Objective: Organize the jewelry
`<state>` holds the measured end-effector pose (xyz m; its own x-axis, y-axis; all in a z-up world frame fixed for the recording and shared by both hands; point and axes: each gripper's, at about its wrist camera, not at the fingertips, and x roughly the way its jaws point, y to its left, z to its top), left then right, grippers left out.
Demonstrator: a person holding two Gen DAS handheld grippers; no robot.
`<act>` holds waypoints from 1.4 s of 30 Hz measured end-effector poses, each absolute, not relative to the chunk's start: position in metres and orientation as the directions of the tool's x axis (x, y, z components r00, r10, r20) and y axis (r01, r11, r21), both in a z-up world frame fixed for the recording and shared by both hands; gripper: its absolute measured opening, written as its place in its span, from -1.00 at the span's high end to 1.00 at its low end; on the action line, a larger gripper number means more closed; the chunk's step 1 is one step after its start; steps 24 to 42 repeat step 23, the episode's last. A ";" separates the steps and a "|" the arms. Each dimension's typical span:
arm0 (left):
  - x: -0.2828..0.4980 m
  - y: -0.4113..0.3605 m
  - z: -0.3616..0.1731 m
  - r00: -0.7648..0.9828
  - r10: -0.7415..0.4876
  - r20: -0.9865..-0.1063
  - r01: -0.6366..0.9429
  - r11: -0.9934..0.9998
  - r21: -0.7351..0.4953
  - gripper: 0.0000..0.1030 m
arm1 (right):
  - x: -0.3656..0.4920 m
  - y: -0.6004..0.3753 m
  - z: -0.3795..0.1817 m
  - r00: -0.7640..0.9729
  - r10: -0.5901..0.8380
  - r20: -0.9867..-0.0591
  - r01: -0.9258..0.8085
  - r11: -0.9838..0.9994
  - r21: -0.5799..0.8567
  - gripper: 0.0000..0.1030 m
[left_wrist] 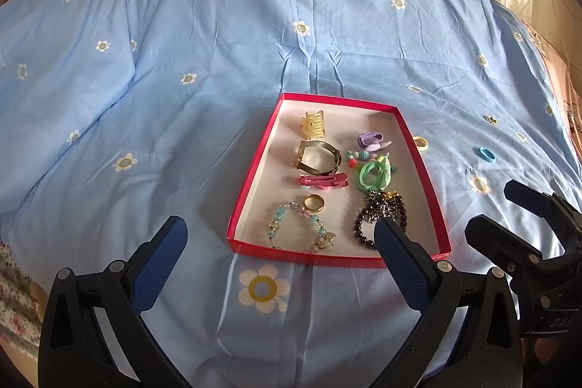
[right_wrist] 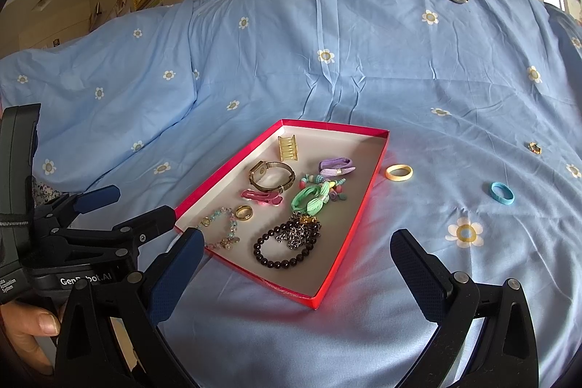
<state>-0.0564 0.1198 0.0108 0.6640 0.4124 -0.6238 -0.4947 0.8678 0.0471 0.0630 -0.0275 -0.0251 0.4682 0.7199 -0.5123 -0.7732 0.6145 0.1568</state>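
both grippers, left gripper [left_wrist: 278,235] and right gripper [right_wrist: 296,248], hang spread apart and empty at the near edge of the red tray [right_wrist: 378,162]. beyond its right wall, the yellow hair tie [right_wrist: 399,172], blue hair tie [right_wrist: 502,193] and small ring [right_wrist: 534,148] lie on the bedspread [right_wrist: 363,79].

Red tray [right_wrist: 342,264] on blue bedspread [right_wrist: 254,60], holding bracelets, clips, ring. Right of tray: yellow hair tie [right_wrist: 398,172], blue hair tie [right_wrist: 502,193], small ring [right_wrist: 534,148]. Right gripper [right_wrist: 296,251] open, near tray's front edge.
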 end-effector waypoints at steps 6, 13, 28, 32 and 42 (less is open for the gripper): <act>-0.057 0.120 0.010 0.666 0.409 -0.624 -0.492 0.869 0.044 -1.00 | 0.063 -0.028 -0.026 0.467 0.719 -0.514 -0.773 0.614 0.157 -1.00; -0.057 0.120 0.010 0.664 0.408 -0.627 -0.492 0.869 0.044 -1.00 | 0.063 -0.028 -0.026 0.466 0.720 -0.515 -0.774 0.614 0.158 -1.00; -0.054 0.118 0.008 0.668 0.387 -0.636 -0.480 0.877 0.030 -1.00 | 0.066 -0.026 -0.034 0.459 0.713 -0.529 -0.771 0.616 0.162 -1.00; -0.054 0.118 0.008 0.668 0.387 -0.636 -0.480 0.877 0.030 -1.00 | 0.066 -0.026 -0.034 0.459 0.713 -0.529 -0.771 0.616 0.162 -1.00; -0.054 0.118 0.008 0.668 0.387 -0.636 -0.480 0.877 0.030 -1.00 | 0.066 -0.026 -0.034 0.459 0.713 -0.529 -0.771 0.616 0.162 -1.00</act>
